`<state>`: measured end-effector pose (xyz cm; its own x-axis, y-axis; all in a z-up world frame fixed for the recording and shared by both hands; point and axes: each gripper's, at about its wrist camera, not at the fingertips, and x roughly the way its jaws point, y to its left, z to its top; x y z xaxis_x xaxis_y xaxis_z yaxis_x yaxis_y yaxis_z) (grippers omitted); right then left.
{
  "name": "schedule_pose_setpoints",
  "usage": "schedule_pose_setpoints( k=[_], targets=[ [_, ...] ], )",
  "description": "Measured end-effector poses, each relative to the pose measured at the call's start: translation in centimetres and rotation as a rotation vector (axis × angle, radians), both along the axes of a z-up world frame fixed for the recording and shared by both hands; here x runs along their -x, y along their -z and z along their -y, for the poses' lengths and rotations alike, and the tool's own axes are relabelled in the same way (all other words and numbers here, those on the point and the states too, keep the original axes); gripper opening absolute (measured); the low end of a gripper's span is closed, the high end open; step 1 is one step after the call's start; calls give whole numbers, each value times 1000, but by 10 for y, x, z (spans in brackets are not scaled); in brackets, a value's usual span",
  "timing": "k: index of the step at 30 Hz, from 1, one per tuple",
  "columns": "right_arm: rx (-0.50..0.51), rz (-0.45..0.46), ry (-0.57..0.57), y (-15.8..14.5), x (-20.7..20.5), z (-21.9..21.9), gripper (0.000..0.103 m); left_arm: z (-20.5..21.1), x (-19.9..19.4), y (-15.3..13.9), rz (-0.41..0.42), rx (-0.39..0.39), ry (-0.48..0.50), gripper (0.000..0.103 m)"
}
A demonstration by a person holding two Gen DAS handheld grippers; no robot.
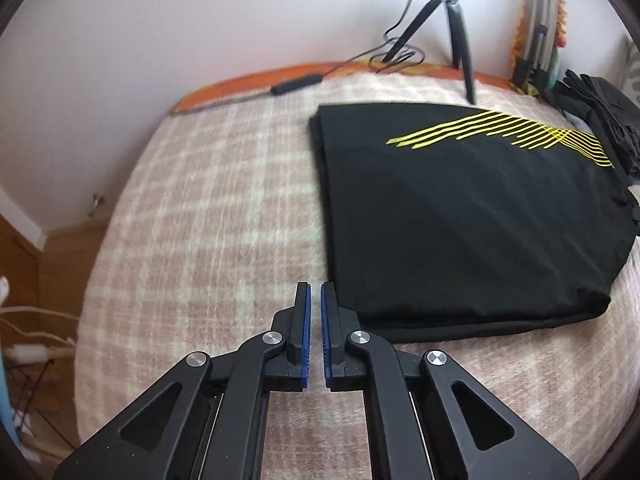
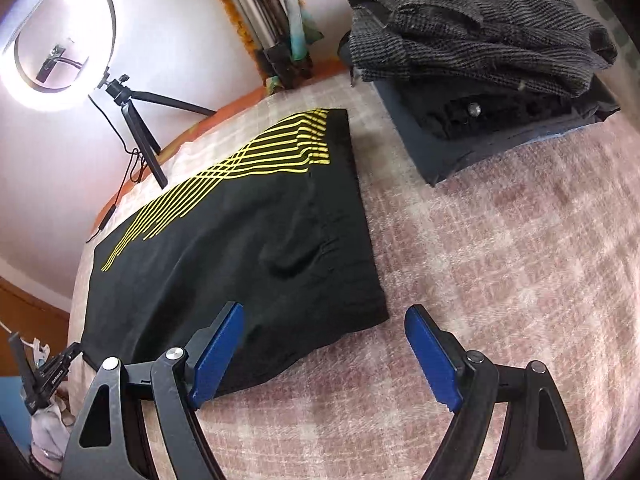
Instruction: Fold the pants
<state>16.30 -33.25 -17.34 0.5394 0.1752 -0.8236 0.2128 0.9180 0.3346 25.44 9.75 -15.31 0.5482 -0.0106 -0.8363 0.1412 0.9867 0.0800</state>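
Observation:
The black pants (image 1: 452, 216) with yellow stripes lie folded flat on the checked pink blanket (image 1: 208, 208). They also show in the right wrist view (image 2: 240, 248). My left gripper (image 1: 315, 294) is shut and empty, just left of the pants' near left corner, above the blanket. My right gripper (image 2: 324, 318) is open and empty, hovering over the near right corner of the pants; its left finger (image 2: 218, 348) is above the fabric, its right finger (image 2: 430, 356) above the blanket.
A stack of folded dark clothes (image 2: 480, 52) sits at the far right of the bed. A ring light (image 2: 60, 36) on a small tripod (image 2: 140, 120) stands at the far edge by the wall. A cable (image 1: 296, 82) runs along the far edge.

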Motion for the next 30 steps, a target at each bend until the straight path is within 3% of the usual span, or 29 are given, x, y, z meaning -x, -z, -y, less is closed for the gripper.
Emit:
schedule_pose_setpoints(
  k=[3,10,13,16,17,18,21,25,30],
  targets=[
    [-38,-12,7,3,-3,-2,84,20,4,-13,39,16,54,12],
    [-169,24,76,2,-3,12,85,103,18,-28,63,101,273,12],
    [-183,49,105,3,-4,15,83,137,21,-24,66,94,354,12],
    [-136,60,117,1,-6,9,71,170,28,-16,74,47,439,12],
    [-126,59,112,1,-7,8,62,176,28,-13,72,34,451,12],
    [-133,56,101,2,-7,7,45,180,31,-9,66,19,461,12],
    [-199,55,90,5,-3,15,33,185,30,10,23,-29,465,12],
    [-209,64,96,4,5,24,32,174,31,13,27,-22,439,18],
    [-272,80,131,4,12,30,61,170,22,-6,45,28,389,18]
  ],
)
